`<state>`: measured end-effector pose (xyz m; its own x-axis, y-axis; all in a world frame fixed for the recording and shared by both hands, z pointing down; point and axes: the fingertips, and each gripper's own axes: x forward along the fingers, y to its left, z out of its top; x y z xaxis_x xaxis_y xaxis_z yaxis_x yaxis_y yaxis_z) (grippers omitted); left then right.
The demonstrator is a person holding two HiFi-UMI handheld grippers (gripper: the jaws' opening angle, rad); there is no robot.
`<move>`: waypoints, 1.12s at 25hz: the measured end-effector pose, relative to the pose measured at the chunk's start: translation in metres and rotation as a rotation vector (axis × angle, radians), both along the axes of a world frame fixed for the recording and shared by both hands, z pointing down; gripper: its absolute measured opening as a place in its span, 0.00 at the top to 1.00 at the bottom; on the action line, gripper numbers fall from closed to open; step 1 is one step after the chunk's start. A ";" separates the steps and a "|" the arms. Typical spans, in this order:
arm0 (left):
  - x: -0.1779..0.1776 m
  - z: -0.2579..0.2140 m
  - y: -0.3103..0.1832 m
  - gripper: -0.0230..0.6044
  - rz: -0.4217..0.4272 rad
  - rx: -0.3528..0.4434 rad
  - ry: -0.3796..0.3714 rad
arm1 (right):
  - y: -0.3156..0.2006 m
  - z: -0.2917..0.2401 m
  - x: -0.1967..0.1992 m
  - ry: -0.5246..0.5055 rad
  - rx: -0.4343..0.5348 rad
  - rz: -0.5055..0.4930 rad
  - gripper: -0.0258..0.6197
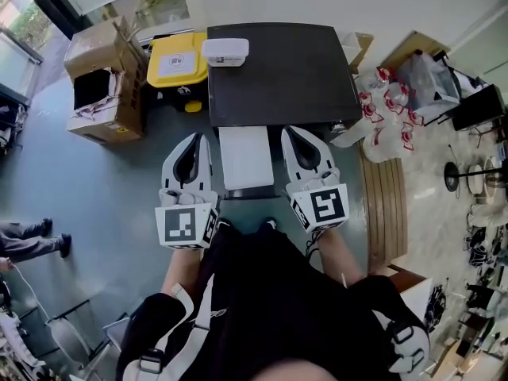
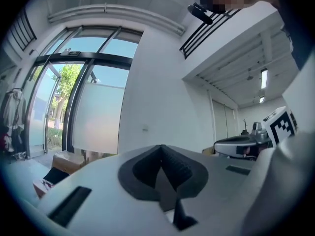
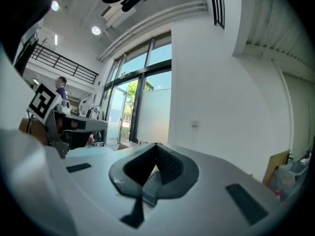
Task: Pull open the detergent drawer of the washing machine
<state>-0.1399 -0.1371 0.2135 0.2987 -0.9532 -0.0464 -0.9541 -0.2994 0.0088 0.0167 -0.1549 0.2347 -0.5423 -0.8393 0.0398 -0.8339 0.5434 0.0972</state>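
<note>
While both tools are held level before the washing machine (image 1: 278, 70) (its dark top fills the upper centre of the head view), no contact with it is made. The left tool (image 1: 193, 145) and the right tool (image 1: 295, 137) are each seen with pads pressed together and nothing between them. The detergent drawer (image 1: 246, 157) is judged to be the plain white panel between the two tools at the machine's front edge; whether it is already drawn out cannot be settled. The approach is judged to be in hand: next, one tool would have to be opened, brought to the drawer's front lip and closed on it. No writing can be read: the label on the yellow box (image 1: 176, 60) is too small, and only square markers are shown on the cubes (image 1: 186, 225).
</note>
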 end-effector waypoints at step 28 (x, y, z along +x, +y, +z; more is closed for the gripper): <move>0.009 -0.022 0.006 0.93 -0.001 0.019 -0.021 | 0.001 -0.030 0.013 -0.040 0.039 0.033 0.95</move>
